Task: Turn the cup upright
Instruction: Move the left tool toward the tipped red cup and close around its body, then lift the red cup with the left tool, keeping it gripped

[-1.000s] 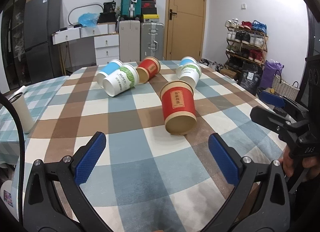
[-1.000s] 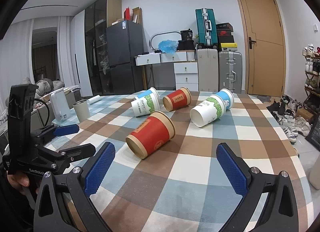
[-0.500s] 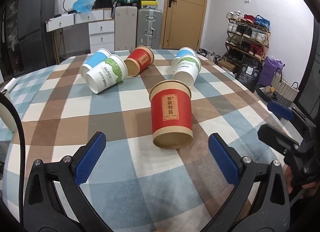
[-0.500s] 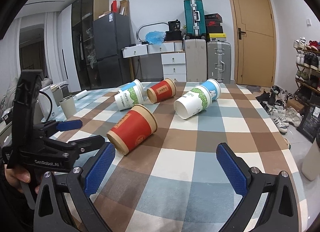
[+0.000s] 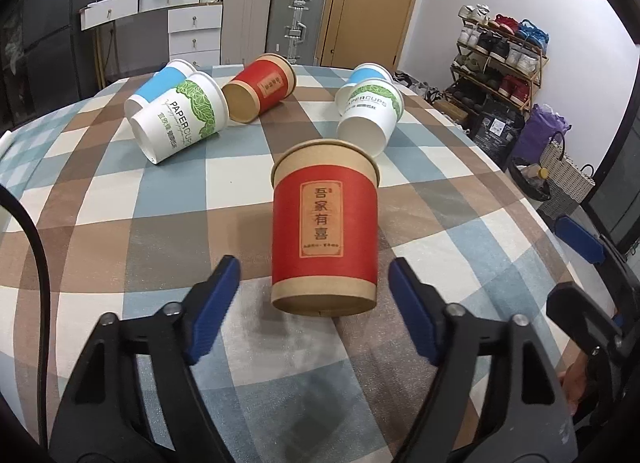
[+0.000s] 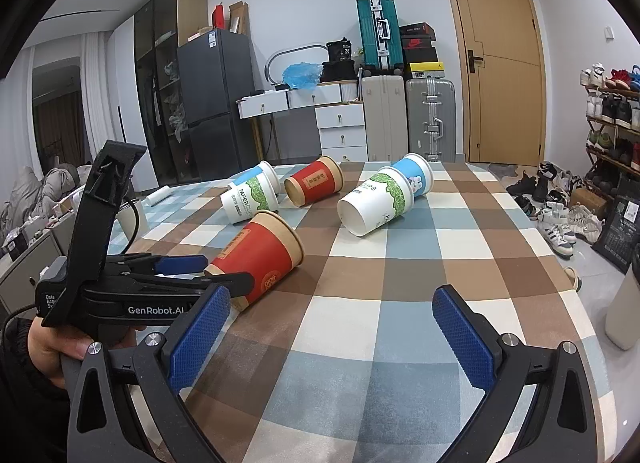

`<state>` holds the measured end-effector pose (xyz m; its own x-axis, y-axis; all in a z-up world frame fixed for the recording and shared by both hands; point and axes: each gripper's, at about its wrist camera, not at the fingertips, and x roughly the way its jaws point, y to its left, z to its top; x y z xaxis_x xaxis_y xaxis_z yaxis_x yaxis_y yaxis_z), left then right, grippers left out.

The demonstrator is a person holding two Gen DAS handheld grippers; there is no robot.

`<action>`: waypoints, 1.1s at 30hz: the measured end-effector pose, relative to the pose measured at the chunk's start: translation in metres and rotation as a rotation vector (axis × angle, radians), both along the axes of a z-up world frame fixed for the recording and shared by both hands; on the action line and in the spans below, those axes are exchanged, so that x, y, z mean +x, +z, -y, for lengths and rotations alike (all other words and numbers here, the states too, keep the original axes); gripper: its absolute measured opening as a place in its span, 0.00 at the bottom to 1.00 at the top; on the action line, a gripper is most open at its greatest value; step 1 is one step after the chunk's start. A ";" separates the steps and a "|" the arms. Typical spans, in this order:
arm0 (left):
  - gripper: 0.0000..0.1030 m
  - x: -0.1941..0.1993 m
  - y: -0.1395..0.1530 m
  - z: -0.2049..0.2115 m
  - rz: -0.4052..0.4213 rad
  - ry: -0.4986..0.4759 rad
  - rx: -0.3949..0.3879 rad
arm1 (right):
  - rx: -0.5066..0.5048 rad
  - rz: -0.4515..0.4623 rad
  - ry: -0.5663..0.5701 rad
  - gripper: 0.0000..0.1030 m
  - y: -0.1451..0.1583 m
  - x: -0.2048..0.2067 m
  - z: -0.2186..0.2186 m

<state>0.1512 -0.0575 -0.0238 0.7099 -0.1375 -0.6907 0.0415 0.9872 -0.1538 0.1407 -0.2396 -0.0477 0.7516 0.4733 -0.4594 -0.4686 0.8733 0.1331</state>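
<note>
A red paper cup [image 5: 325, 229] lies on its side on the checked tablecloth, base toward my left gripper [image 5: 316, 303]. The left gripper is open, its blue pads on either side of the cup's base and apart from it. In the right wrist view the same cup [image 6: 260, 257] lies at the left, with the left gripper [image 6: 192, 275] around its base end. My right gripper [image 6: 330, 333] is open and empty, over the tablecloth to the right of the cup.
Further back lie a second red cup [image 5: 260, 89], a green-leaf white cup [image 5: 180, 123] with a blue cup behind it, and another white and blue pair [image 5: 370, 115]. The table's right edge [image 6: 576, 295] drops to the floor with shoes.
My left gripper has moved forward and lower toward the red cup, so its pads now flank the base. The right gripper has shifted slightly. The cups have not moved.
</note>
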 end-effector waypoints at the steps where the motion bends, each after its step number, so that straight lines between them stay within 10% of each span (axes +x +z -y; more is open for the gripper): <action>1: 0.55 0.000 -0.001 0.000 -0.004 -0.001 -0.001 | -0.001 -0.003 -0.005 1.00 0.000 0.001 0.000; 33: 0.51 -0.140 0.026 -0.005 0.111 0.185 -0.113 | -0.031 -0.007 0.015 1.00 -0.005 -0.011 -0.014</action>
